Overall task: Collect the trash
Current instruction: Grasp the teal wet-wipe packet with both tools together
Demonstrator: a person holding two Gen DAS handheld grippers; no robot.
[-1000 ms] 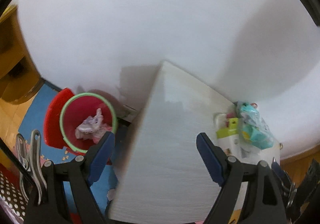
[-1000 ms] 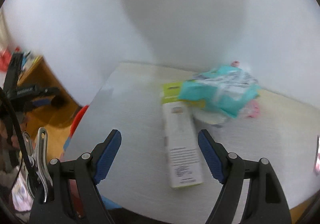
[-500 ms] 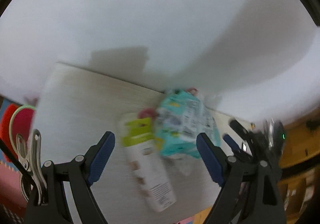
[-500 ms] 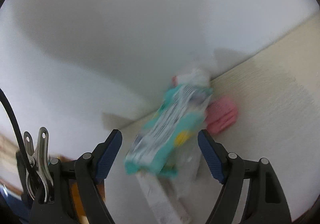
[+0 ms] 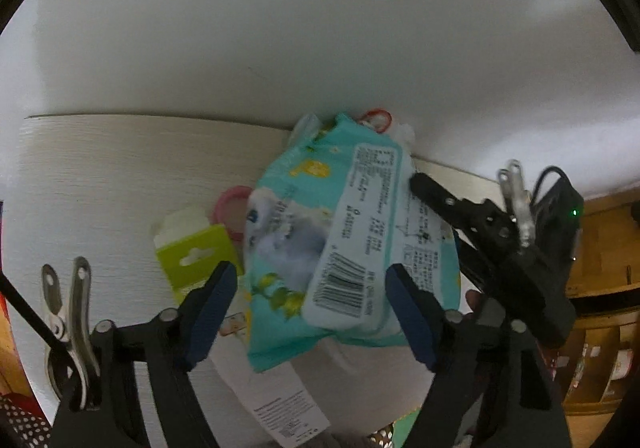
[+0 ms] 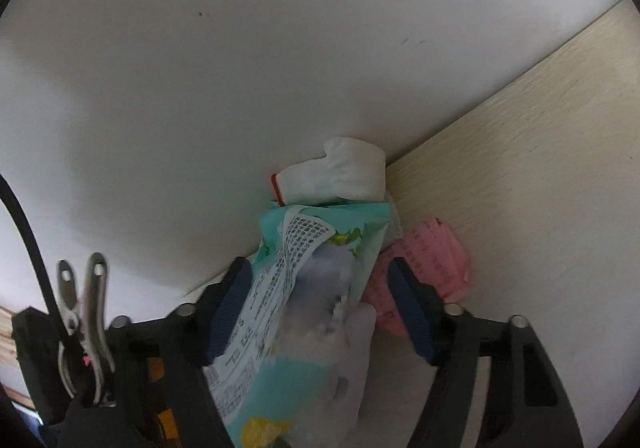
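Since the left hand-held gripper point(image 5: 310, 312) in the left wrist view has just been closing around the crinkled teal plastic wrapper point(image 5: 344, 248) at frame centre on the pale wood table point(image 5: 100, 184), pads apparently not yet pressing, squeeze the middle evenly. In the right wrist view the right hand-held gripper point(image 6: 320, 312), also closing, straddles the wrapper's printed, crumpled end at lower centre; contact unclear.

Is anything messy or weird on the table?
Yes. A crumpled teal wrapper lies askew on top of a white and green box, piled against the wall with a pink paper and a white wad.
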